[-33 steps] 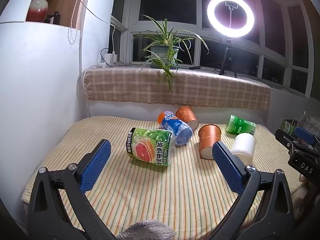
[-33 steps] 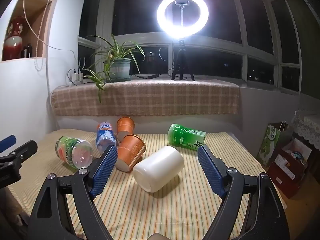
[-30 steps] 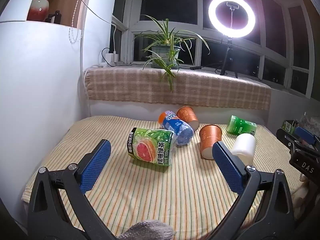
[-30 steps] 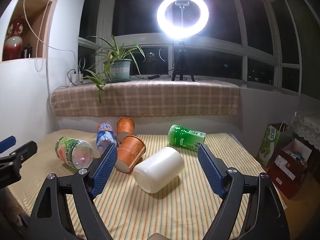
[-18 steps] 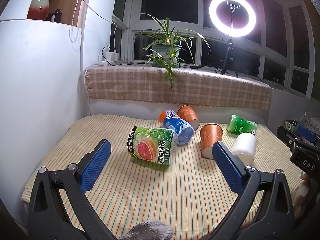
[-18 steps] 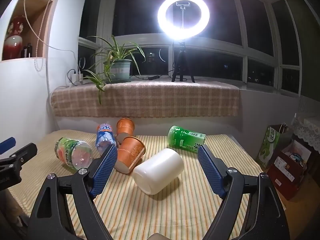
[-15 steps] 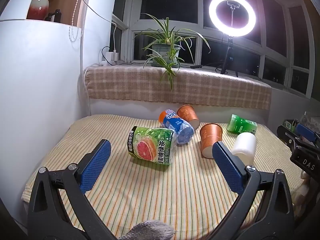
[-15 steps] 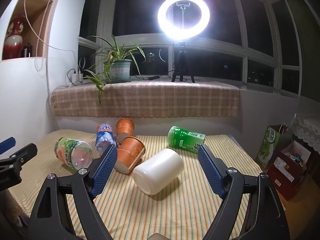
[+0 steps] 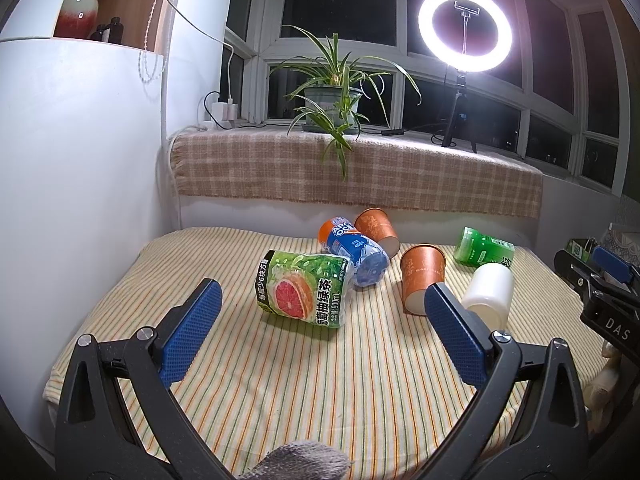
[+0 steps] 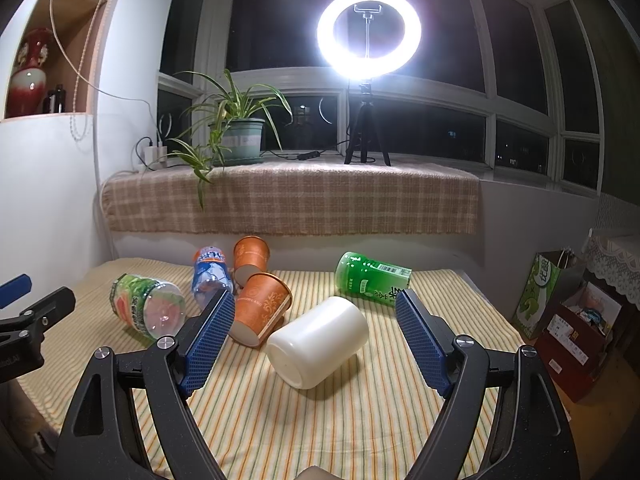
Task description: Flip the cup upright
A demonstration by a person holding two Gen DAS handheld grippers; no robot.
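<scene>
A white cup point(image 10: 318, 341) lies on its side on the striped cloth, mouth toward me, between the fingers of my open right gripper point(image 10: 316, 332) and a little beyond them. It shows in the left wrist view point(image 9: 489, 295) at the right. Two orange paper cups lie on their sides: a near one point(image 10: 260, 309) point(image 9: 422, 278) and a far one point(image 10: 249, 255) point(image 9: 377, 230). My left gripper point(image 9: 320, 330) is open and empty, with a grapefruit-label bottle point(image 9: 304, 288) lying just beyond it.
A blue bottle point(image 9: 354, 251) and a green bottle point(image 10: 372, 278) also lie on the striped table point(image 10: 320, 420). A plaid-covered sill point(image 10: 288, 196) with a potted plant point(image 10: 236, 140) and a ring light point(image 10: 368, 36) stands behind. Boxes point(image 10: 568, 320) sit on the floor at right.
Both grippers have drifted only slightly; the objects sit a touch lower in the views. Nothing was taken hold of or moved.
</scene>
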